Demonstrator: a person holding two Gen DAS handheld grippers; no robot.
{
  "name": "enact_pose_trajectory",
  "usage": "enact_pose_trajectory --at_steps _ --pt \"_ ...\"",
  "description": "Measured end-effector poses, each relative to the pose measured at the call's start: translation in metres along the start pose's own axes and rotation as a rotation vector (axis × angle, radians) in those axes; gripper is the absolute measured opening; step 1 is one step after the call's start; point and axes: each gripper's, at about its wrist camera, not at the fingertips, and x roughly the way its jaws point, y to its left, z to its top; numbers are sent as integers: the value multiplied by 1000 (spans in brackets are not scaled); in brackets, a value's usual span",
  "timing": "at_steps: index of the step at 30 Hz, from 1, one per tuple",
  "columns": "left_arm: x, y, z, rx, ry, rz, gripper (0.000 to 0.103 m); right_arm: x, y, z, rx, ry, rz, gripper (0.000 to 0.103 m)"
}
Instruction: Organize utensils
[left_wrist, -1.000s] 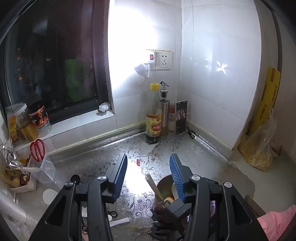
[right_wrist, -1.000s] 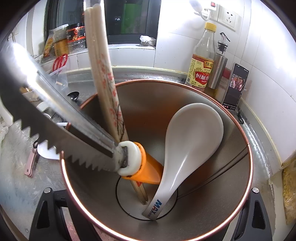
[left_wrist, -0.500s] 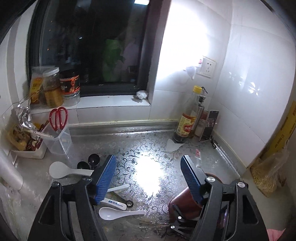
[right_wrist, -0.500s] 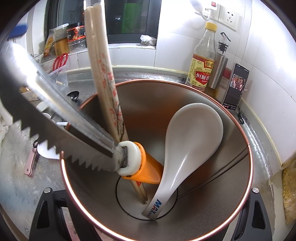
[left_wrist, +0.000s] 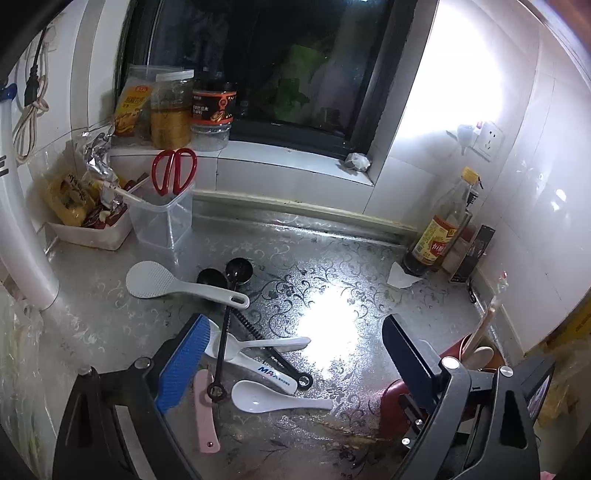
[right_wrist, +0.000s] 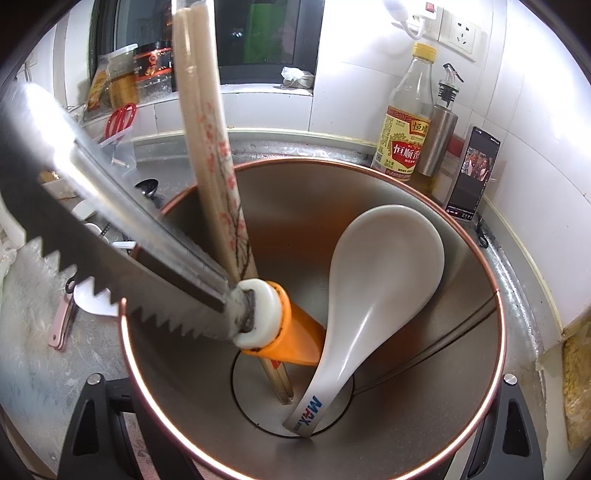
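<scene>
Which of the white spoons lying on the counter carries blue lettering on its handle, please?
The spoon marked MAX in blue, lying in the middle of the pile. The rice paddle behind it and the plain soup spoon in front carry no print.

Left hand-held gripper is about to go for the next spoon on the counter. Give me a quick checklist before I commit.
1. Left hand-held gripper: its jaws have just been opening and now stand wide with nothing between them: ok.
2. Target reachable: small white spoon lies flat on the counter, nothing on top of it: ok.
3. Clutter near target: black measuring spoon and pink tool lie close beside it: not ok.
4. Right hand-held gripper grips the cup; pads hidden behind it: cannot tell.
5. Room in cup: serrated knife, chopsticks and large white spoon inside, right side free: ok.
</scene>
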Motion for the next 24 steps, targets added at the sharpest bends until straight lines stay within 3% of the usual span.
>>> enact_pose_trajectory --at_steps 13,24 --pt "11 0 4 -46 21 27 95 1 -1 1 -29 2 22 93" --pt "27 8 -1 -153 58 149 95 1 -6 1 -101 -5 79 93"
